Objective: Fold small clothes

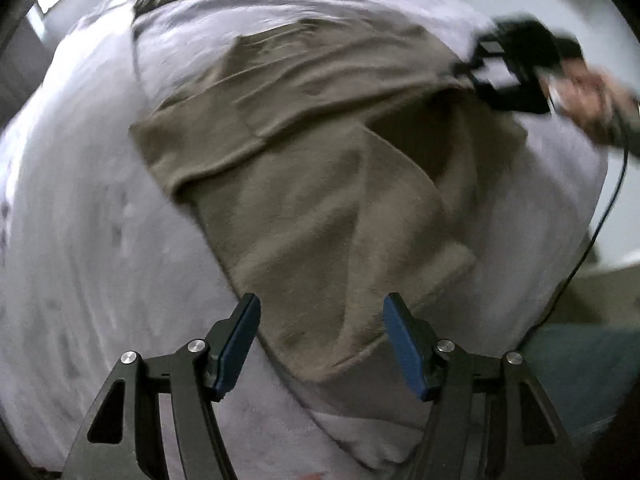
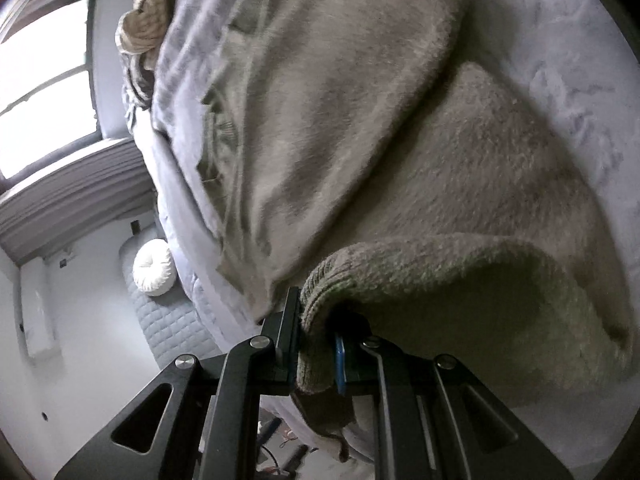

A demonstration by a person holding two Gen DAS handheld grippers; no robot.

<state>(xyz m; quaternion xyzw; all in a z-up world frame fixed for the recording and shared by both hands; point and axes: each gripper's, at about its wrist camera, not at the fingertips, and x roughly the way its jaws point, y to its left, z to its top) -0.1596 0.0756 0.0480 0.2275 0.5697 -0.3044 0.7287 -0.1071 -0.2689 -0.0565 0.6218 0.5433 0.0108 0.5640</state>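
A taupe knit sweater (image 1: 312, 184) lies spread on a pale lavender blanket (image 1: 88, 208), one sleeve folded across its body. My left gripper (image 1: 322, 340) hovers over the sweater's near corner with its blue pads apart and nothing pinched between them. In the left wrist view my right gripper (image 1: 508, 72) shows at the upper right, held by a hand (image 1: 592, 96), at the sweater's far edge. In the right wrist view the right gripper (image 2: 318, 344) is shut on the ribbed cuff of the sweater (image 2: 320, 184), and the lifted sleeve curls over toward the right.
The blanket (image 2: 560, 60) covers a bed. A crumpled tan cloth (image 2: 144, 20) lies at the bed's far end by a window (image 2: 44, 84). A white round cushion (image 2: 154, 266) rests on a quilted seat below. A black cable (image 1: 600, 216) hangs from the right gripper.
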